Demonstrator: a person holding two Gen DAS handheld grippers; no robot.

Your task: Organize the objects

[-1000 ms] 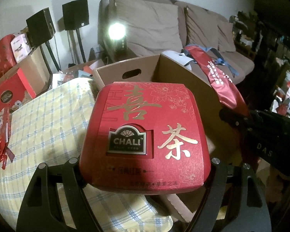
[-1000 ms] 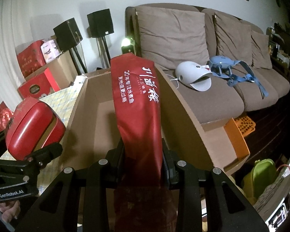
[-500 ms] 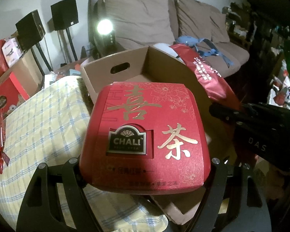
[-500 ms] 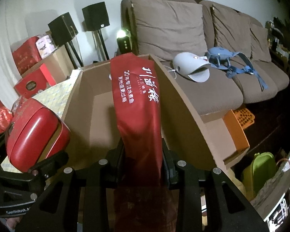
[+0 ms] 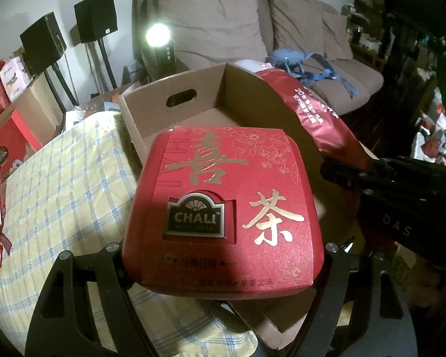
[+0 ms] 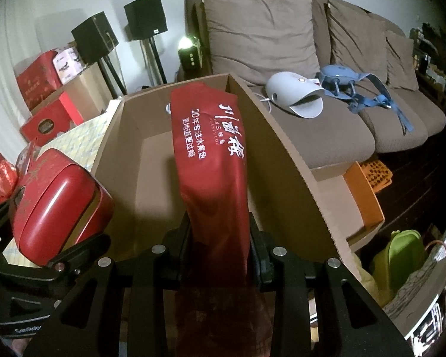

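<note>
**Two red packages poised over the carton**

Above the open cardboard box [image 6: 211,113], both hand-held grippers are carrying cargo, and the way each is holding its load is telling of what is coming. The left hand-held gripper [image 5: 223,270] is clamping the red tea tin [image 5: 226,205] across its near edge, jaws spread wide because the tin itself is broad; the lid is facing up, which is keeping it flat for a level set-down. In the right wrist view the same tin [image 6: 59,202] is hanging just outside the box's left wall, over the checked cloth [image 5: 59,178] on the worktop, not yet inside.

The right hand-held gripper [image 6: 220,247] is pinching the long red pouch [image 6: 211,154] near its lower end, jaws narrowed onto the soft packaging. The pouch is jutting forward over the box cavity, its far end reaching toward the back wall, so it is probably lined up to drop lengthwise along the floor of the box.

Judging by this, packing is at an early stage: what shows of the box interior is looking bare, and neither item is released. A sofa [image 6: 327,125] is sitting behind, playing no part.
</note>
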